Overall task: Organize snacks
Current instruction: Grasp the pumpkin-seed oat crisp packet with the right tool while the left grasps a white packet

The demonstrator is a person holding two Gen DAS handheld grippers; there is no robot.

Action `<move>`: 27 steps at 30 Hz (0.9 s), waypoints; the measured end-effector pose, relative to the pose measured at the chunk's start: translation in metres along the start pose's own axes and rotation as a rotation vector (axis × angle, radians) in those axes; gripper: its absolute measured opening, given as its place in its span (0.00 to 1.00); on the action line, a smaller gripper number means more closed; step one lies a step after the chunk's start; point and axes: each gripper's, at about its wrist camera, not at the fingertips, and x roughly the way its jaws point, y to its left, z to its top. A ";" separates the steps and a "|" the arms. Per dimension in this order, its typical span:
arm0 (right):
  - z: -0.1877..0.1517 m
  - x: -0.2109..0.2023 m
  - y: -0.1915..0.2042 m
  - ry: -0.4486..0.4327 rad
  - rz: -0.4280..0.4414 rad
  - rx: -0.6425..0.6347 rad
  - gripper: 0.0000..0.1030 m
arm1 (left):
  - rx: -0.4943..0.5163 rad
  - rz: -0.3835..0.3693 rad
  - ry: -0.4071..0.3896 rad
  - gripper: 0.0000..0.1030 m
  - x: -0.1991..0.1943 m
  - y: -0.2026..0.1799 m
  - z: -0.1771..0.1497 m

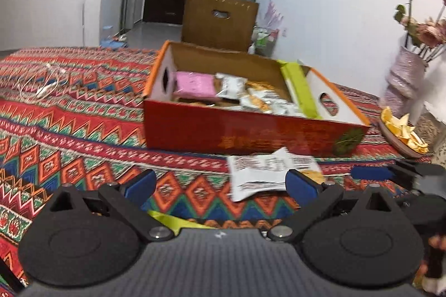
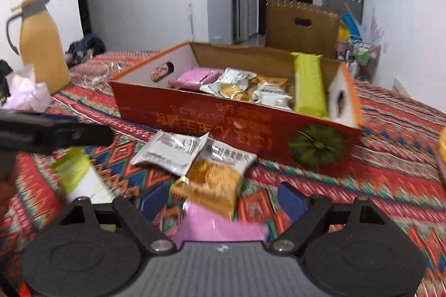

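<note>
A red cardboard box (image 1: 251, 135) stands on the patterned cloth and holds a pink packet (image 1: 195, 86), a green packet (image 1: 299, 89) and several silver snack bags. It also shows in the right wrist view (image 2: 217, 118). My left gripper (image 1: 220, 182) is open and empty above the cloth, left of a white snack bag (image 1: 267, 174). My right gripper (image 2: 223, 199) is open over a pink packet (image 2: 220, 227) and an orange snack bag (image 2: 211, 185). A silver bag (image 2: 170, 152) and a green and white packet (image 2: 78, 177) lie nearby.
A plate of orange peels (image 1: 401, 132) and a vase of flowers (image 1: 404, 79) stand at the right. A white cable (image 1: 41, 82) lies at the left. A yellow jug (image 2: 41, 46) and crumpled bags stand at the far left. A brown carton (image 1: 220, 21) stands behind the table.
</note>
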 end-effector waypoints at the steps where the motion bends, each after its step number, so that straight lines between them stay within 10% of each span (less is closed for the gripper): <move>1: 0.004 0.011 0.002 0.015 0.009 -0.007 0.82 | -0.002 0.003 0.006 0.98 0.001 0.003 0.001; 7: 0.010 0.037 0.004 0.061 0.009 -0.036 0.53 | 0.018 -0.015 0.038 0.98 0.015 -0.004 0.005; 24: -0.012 -0.029 -0.053 -0.097 -0.043 0.108 0.45 | 0.178 0.049 0.220 0.97 0.094 -0.081 0.022; 27: -0.016 -0.030 -0.053 -0.092 -0.045 0.106 0.44 | 0.163 0.062 0.192 0.65 0.094 -0.084 0.016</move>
